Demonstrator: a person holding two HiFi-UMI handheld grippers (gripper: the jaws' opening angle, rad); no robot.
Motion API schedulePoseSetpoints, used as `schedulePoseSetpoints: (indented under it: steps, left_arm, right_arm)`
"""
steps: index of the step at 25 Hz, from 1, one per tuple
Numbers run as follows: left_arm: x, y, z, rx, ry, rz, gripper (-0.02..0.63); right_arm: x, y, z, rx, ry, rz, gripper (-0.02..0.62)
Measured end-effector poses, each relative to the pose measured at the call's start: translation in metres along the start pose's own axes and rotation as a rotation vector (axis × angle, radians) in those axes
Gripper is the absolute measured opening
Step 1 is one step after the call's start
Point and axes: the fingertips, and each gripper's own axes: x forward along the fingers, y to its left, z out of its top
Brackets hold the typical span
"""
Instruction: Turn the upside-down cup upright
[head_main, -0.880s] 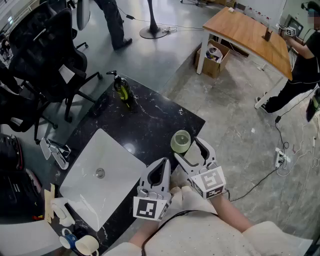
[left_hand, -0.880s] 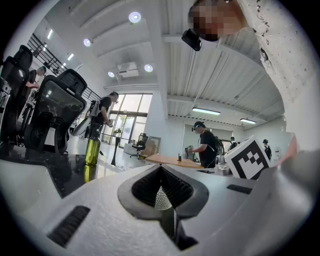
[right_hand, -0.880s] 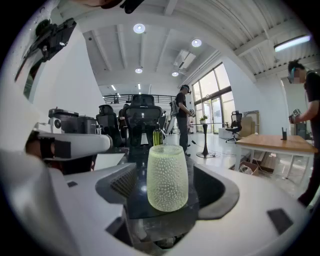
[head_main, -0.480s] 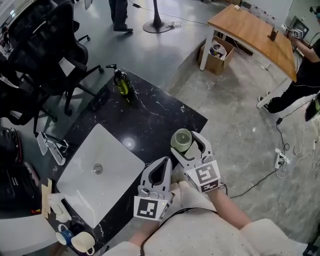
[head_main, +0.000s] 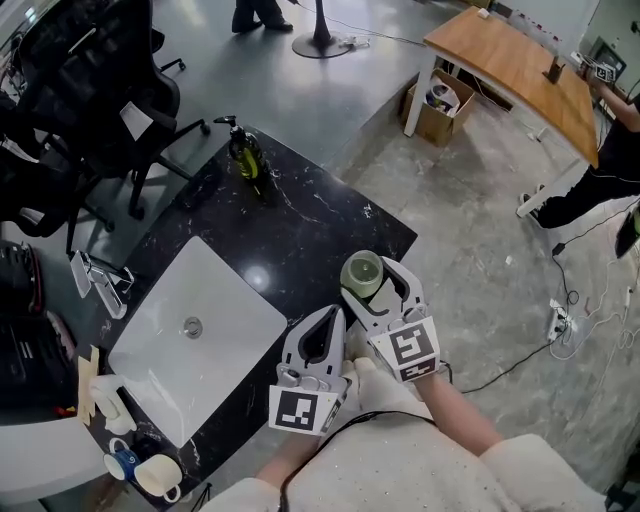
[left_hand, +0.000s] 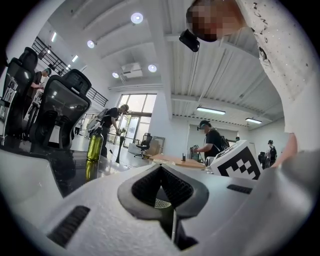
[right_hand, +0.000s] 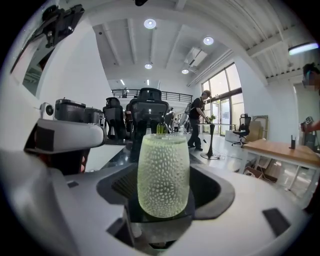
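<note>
Straddling the pale green dimpled glass cup (head_main: 362, 272) with my right claw (head_main: 378, 287): jaws wide, pads clear of it on both sides, nothing gripped. Cup stands with its long axis vertical, near the right edge of the black marbled worktop (head_main: 300, 240). Left claw (head_main: 332, 318) closed, empty, just left, less near. Against a second ago, the right claw has edged in around the cup; cup unmoved.

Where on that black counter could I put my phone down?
Free: the black counter between the green bottle, the white sink and the green cup. Crowded: the left end by the mugs, and around the cup.
</note>
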Motion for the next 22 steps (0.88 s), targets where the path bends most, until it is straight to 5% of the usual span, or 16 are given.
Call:
schedulePoseSetpoints:
  steps: [5, 11, 22]
  left_arm:
    - [0.008, 0.011, 0.000, 0.021, -0.009, 0.049, 0.002]
    - [0.011, 0.020, 0.007, 0.007, -0.019, 0.091, 0.002]
    - [-0.015, 0.041, 0.009, 0.024, -0.001, 0.225, 0.001]
  right_arm:
    - [-0.002, -0.006, 0.000, 0.117, -0.012, 0.012, 0.322]
    - [-0.005, -0.012, 0.008, 0.427, -0.024, 0.068, 0.321]
    - [-0.012, 0.004, -0.004, 1.500, -0.028, 0.385, 0.321]
